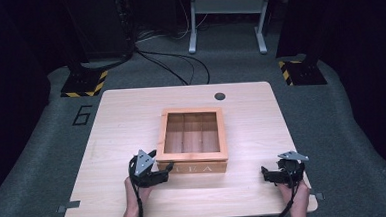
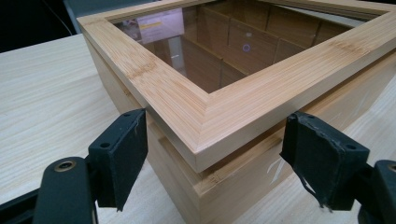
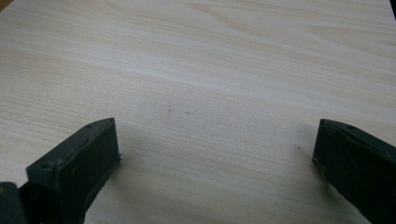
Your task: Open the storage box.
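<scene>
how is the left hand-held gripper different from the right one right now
The left hand-held gripper sits at the near left corner of the tea box, its jaws straddling that corner; the right hand-held gripper is off to the right, well clear of the box. The left one's jaws have the lid corner between them; the right one's jaws have bare table between them. Both are open.

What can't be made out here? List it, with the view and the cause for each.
- Contents of the wooden box: in the left gripper view, reflections on the glass lid blur the compartments; the high view is too small to settle it.
- Whether the left gripper touches the box: its open jaws flank a corner, contact unclear.
- The person's body: cut off by the high view's bottom edge.
- Right gripper: its view faces bare table.
</scene>
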Available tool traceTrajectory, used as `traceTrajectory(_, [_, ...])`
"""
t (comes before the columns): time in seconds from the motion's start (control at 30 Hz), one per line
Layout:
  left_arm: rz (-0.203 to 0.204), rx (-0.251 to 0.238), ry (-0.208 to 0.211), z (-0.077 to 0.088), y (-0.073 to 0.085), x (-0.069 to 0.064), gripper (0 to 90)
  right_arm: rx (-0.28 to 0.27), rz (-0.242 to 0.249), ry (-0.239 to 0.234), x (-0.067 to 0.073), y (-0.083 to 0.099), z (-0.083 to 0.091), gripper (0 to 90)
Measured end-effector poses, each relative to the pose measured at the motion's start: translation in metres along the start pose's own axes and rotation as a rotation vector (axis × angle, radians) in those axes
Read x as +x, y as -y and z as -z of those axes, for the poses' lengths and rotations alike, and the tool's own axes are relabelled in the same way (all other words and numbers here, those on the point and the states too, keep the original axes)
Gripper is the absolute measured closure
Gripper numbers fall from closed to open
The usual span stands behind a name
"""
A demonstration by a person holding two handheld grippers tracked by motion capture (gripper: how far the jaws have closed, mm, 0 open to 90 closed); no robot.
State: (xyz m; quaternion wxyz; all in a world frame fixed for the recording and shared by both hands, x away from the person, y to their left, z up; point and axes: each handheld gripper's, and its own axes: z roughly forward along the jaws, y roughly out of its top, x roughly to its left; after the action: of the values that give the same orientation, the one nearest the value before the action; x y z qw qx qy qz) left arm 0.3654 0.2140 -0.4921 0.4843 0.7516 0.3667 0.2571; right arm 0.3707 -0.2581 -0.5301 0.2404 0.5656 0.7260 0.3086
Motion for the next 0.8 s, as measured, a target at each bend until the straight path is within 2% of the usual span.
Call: traceTrajectory(0.8, [0.037, -0.073, -0.035, -0.005, -0.014, 0.002, 22.4, 0.001, 0.0, 0.0, 0.0, 0.0, 0.0, 0.0])
